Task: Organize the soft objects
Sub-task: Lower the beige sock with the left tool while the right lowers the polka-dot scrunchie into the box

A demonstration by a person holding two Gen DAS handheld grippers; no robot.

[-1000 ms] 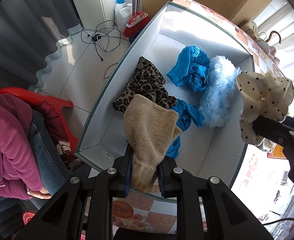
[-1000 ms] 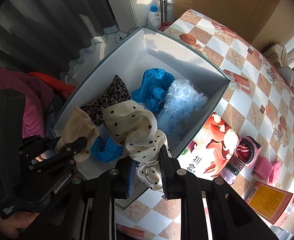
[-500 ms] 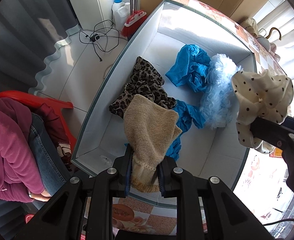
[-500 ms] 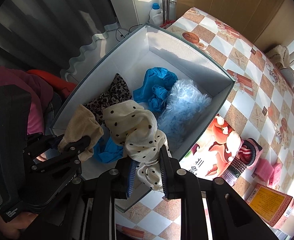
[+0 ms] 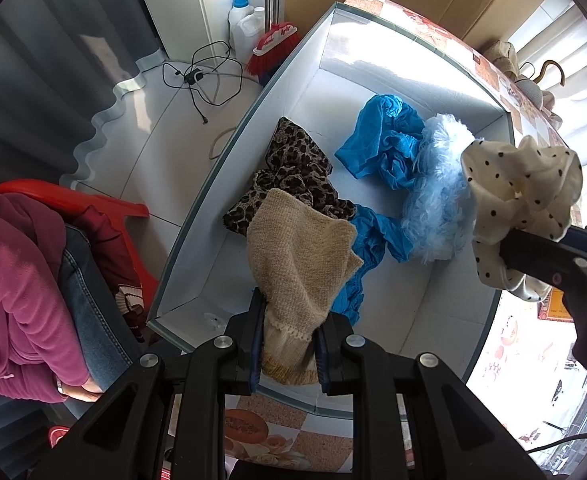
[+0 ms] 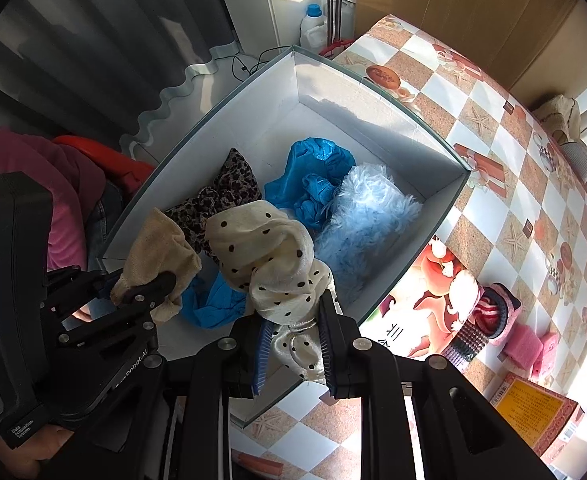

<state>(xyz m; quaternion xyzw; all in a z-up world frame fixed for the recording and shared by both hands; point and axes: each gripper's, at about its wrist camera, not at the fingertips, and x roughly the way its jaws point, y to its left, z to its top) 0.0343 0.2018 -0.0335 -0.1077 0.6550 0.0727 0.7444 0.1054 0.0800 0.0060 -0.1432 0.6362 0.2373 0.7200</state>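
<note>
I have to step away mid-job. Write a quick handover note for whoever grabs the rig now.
Left gripper: shut on the beige knit, held over the box.
Right gripper: shut on the dotted scarf, also over the box.
Done: leopard cloth, blue cloth and blue fur lie in the box.
Left: drop both held pieces in; striped item and pink sponges wait on the table.

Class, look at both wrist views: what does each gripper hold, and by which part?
The left gripper grips the beige knit piece by its ribbed end. The right gripper grips the polka-dot cloth by one bunched end.
</note>
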